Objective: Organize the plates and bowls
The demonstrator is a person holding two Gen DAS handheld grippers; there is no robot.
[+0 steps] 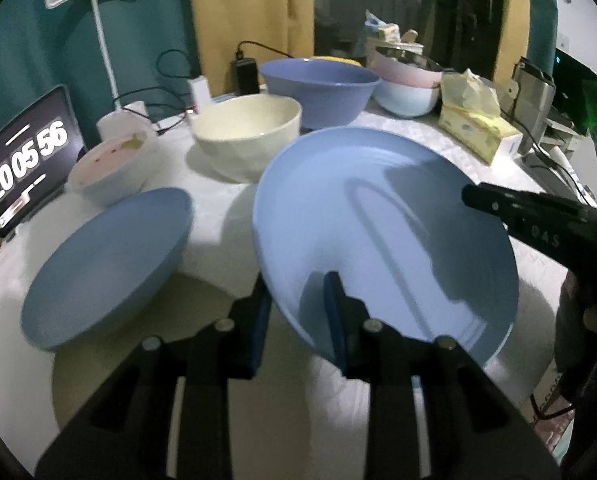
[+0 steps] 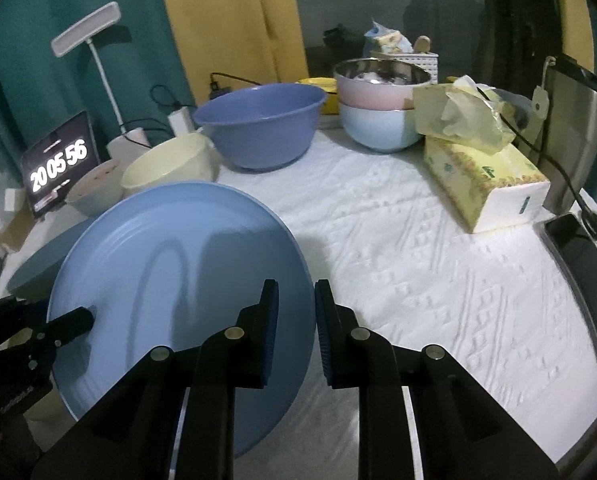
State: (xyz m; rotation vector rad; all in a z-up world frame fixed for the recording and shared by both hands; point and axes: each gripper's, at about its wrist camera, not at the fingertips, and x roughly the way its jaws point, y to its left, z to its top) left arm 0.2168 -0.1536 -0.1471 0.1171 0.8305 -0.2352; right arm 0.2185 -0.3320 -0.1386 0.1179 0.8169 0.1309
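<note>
Left tongs [image 1: 298,320] closed on the near rim of a light blue plate [image 1: 382,216], one pad under, one pad inside the well. Plate held tilted, lifted off the table [image 2: 418,240], near its front-left area. Right tongs [image 2: 296,332] part open, straddling the plate's opposite rim; pads not seen pressing it, so likely either arriving to steady the plate or letting go. Cannot tell which.

A second blue plate [image 1: 106,268] lies just to the left, tilted in view, close to the table's left edge. My guess: the held plate is bound for it, to make a stack.

Behind, toward the far-left corner: a pink-lined small bowl [image 1: 110,170], then a cream bowl [image 1: 246,136], then a large blue-violet bowl [image 1: 318,88]. At the far edge, a pink steel-lined bowl nested in a pale blue one [image 2: 378,128], apparently already stacked.

Right side: tissue box [image 2: 486,184], dark phone [image 2: 578,248] at the edge. Tablet clock [image 1: 26,160] on the far left.
</note>
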